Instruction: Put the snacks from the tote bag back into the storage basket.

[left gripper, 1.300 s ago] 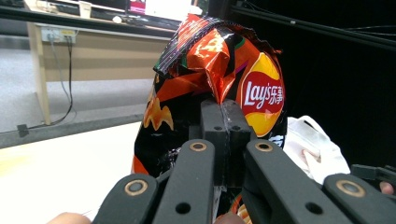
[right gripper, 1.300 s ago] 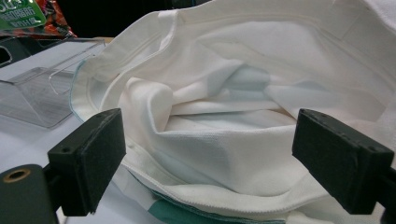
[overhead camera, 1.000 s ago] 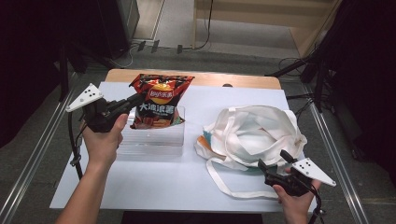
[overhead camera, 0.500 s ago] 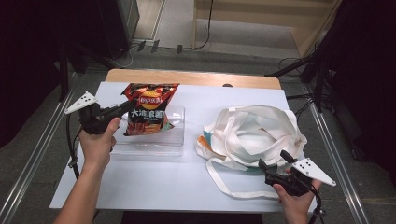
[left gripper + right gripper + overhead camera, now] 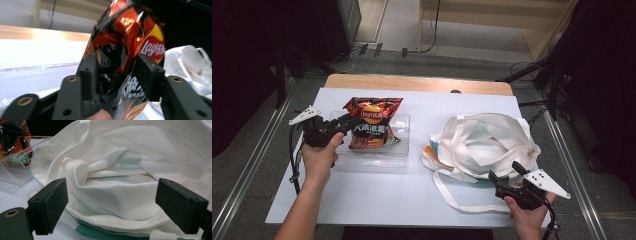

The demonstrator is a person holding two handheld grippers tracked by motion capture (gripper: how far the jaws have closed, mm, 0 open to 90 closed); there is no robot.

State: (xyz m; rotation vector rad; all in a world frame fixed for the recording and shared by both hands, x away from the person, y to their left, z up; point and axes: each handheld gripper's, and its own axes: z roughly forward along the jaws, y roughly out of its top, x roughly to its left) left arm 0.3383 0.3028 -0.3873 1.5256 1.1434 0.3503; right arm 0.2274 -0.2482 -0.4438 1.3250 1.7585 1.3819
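In the high view the left claw [image 5: 346,124] is sitting at the left of the frame, pointing toward the right, with its tips at the left edge of the crisp bag [image 5: 371,125]. The bag is lying tilted in the clear plastic tray [image 5: 377,156], left of centre on the white worktop [image 5: 412,195]. In the left claw's own view the crisp bag [image 5: 125,50] is filling the middle of the frame, standing between the two black jaws. The jaws have just been opening: the right-hand pad is standing clear of the foil with a gap showing, while the left-hand pad is lying against the crumpled foil, so the bag is resting between them rather than being squeezed.

The right claw [image 5: 504,175] is hovering at the lower right of the high view, its jaws spread wide, pointing up-left at the near rim of the white tote bag [image 5: 484,142], which is slumped at the right of centre with its strap trailing toward the lower edge. In the right claw's view the tote bag [image 5: 120,185] is lying between and beyond the parted jaws, and neither pad is pressing on the cloth.
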